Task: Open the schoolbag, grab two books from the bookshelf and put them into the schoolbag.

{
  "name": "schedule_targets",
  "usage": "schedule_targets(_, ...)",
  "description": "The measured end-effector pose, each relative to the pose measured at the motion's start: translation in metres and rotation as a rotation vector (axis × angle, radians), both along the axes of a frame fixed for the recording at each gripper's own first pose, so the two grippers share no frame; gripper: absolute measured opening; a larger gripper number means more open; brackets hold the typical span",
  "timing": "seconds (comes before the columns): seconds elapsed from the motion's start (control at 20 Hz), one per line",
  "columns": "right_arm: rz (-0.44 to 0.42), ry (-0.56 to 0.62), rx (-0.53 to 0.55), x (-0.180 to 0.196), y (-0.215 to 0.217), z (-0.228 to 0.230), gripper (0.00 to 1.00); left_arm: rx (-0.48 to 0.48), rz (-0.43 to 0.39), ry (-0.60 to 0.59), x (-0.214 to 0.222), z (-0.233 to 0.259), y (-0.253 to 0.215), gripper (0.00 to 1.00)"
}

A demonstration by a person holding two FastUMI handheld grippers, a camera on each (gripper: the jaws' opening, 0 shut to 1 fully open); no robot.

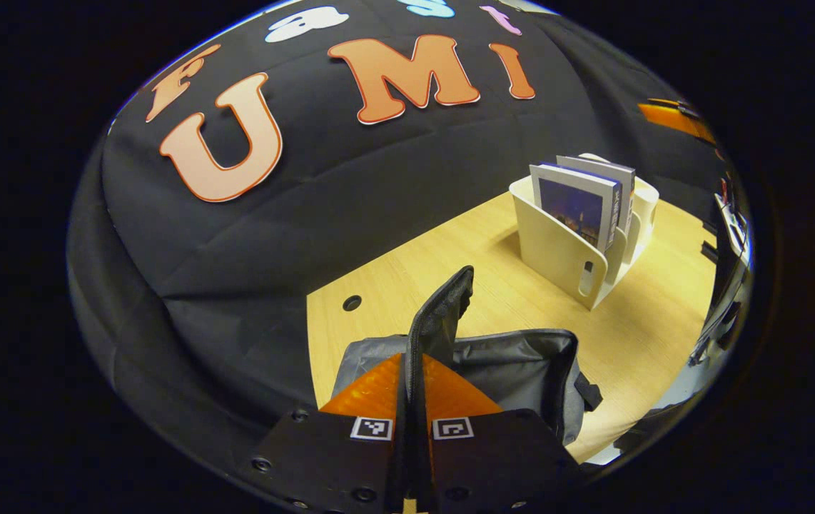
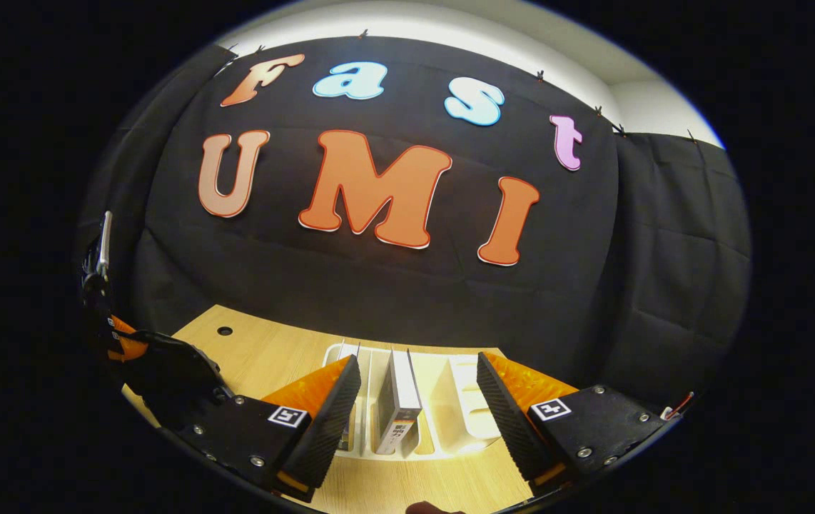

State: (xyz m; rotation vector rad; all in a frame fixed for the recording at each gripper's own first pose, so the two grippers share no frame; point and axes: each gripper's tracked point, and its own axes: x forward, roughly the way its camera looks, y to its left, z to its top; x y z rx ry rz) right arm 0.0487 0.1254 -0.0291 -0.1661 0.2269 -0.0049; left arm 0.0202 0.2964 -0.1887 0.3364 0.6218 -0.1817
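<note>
Now, the wooden counter [image 1: 450,285] carries everything. On it, just beyond and below the left gripper [image 1: 413,400], sits the grey schoolbag [image 1: 522,360], its mouth gaping. That gripper's jaws are closed on the bag's black flap [image 1: 443,314], which stands up between them. Farther ahead and to the right of those jaws stands the cream bookshelf [image 1: 571,250] with upright books [image 1: 579,207] in its slots.

The right gripper [image 2: 418,400] hangs over that bookshelf [image 2: 450,385], jaws spread wide and holding nothing. One book [image 2: 399,400] stands directly between them, its top edge facing up.

Risk, as I judge it: a shallow pinch on the thin top edge could let the book slip or tip its neighbour. If the left jaws let go, the flap could fall over the opening.
</note>
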Motion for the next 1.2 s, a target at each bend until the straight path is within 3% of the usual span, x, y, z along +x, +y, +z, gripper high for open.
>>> schedule_targets(0.25,0.004,0.150,0.042,0.015,0.024,-0.007,0.98,-0.079,-0.066,0.088,0.013,0.015,0.017,0.06)
schedule_targets(0.4,0.045,0.233,0.006,0.028,0.036,-0.014,0.98,-0.153,-0.069,0.143,0.016,0.021,0.020,0.06)
schedule_targets(0.6,0.130,0.373,0.006,0.041,0.051,-0.035,0.98,-0.153,-0.062,0.152,0.026,0.025,0.023,0.06)
schedule_targets(0.85,0.198,0.597,0.088,0.065,0.068,-0.067,0.99,-0.128,-0.055,0.179,0.028,0.031,0.024,0.06)
schedule_targets(1.1,0.243,0.775,0.049,0.085,0.079,-0.105,0.99,-0.112,-0.034,0.197,0.029,0.034,0.022,0.06)
schedule_targets(1.15,0.244,0.816,0.042,0.088,0.080,-0.115,0.99,-0.112,-0.031,0.202,0.029,0.033,0.020,0.02)
schedule_targets(1.2,0.247,0.846,0.042,0.092,0.081,-0.123,0.99,-0.110,-0.028,0.207,0.029,0.033,0.018,0.06)
